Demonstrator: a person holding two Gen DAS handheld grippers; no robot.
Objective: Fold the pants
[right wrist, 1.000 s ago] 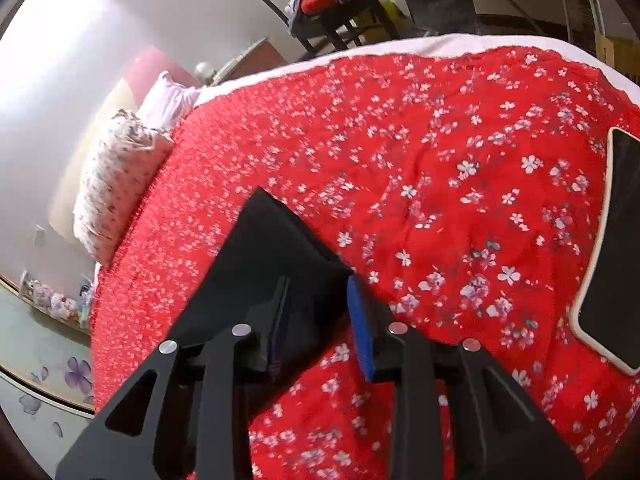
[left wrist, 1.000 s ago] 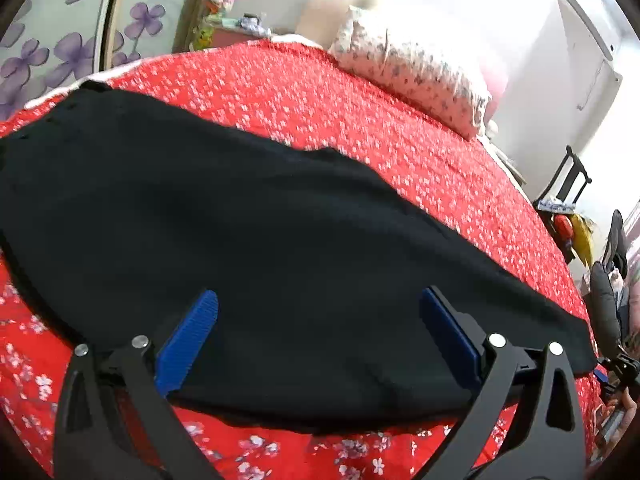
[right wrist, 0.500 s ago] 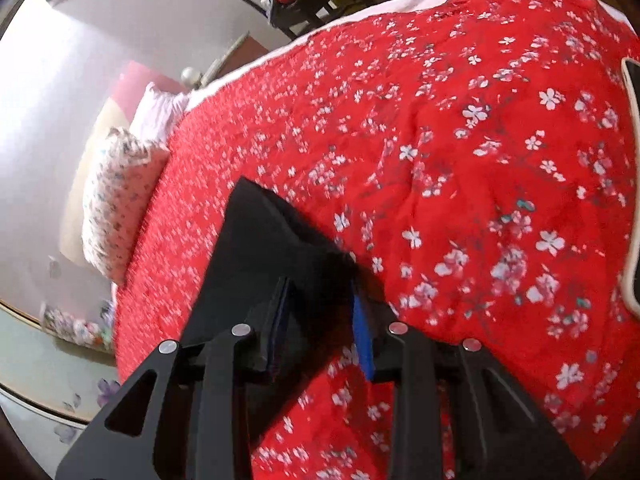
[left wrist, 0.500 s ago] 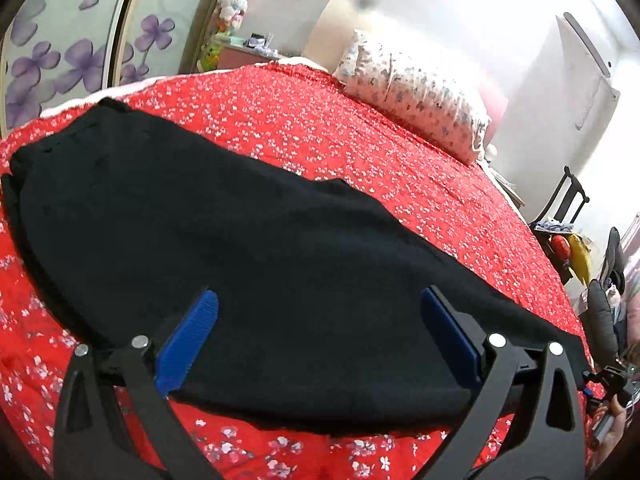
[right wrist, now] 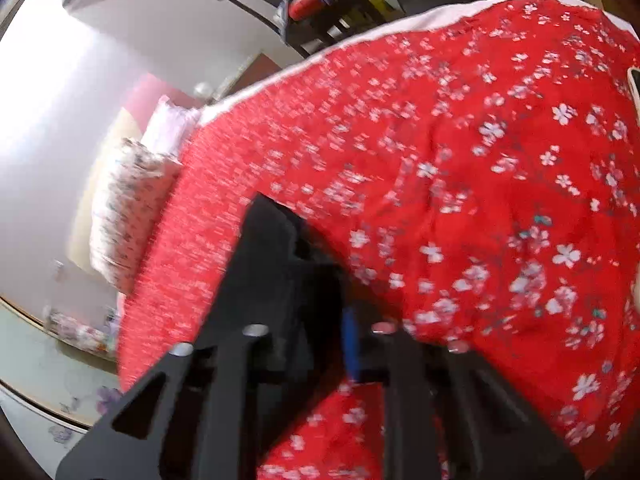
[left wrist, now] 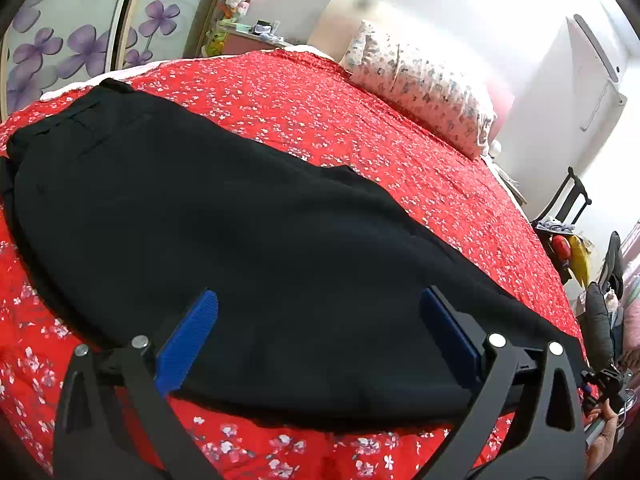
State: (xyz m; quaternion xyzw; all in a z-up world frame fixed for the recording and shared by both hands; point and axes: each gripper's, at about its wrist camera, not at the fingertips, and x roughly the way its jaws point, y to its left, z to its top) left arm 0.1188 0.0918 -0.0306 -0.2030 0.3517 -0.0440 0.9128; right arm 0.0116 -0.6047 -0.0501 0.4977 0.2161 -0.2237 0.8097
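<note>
Black pants (left wrist: pixel 248 240): spread flat and lengthwise across the bed, waistband end at the far left of the left wrist view, hem end (right wrist: pixel 276 248) under the right claw.
Right claw (right wrist: pixel 320 320): jaws closing, narrow, black hem fabric bunched between the pads; picture blurred.
Left claw (left wrist: pixel 316 336): jaws wide apart, poised above the near edge of the pants, nothing pinched between its blue pads (left wrist: pixel 188 336).
Bed (left wrist: pixel 360 120): red quilt with small white blossoms.
Pillow (left wrist: pixel 424 88): floral print, at the head of the bed.
Chair (right wrist: pixel 320 8): dark frame, heaped with items, beyond the bed.
</note>
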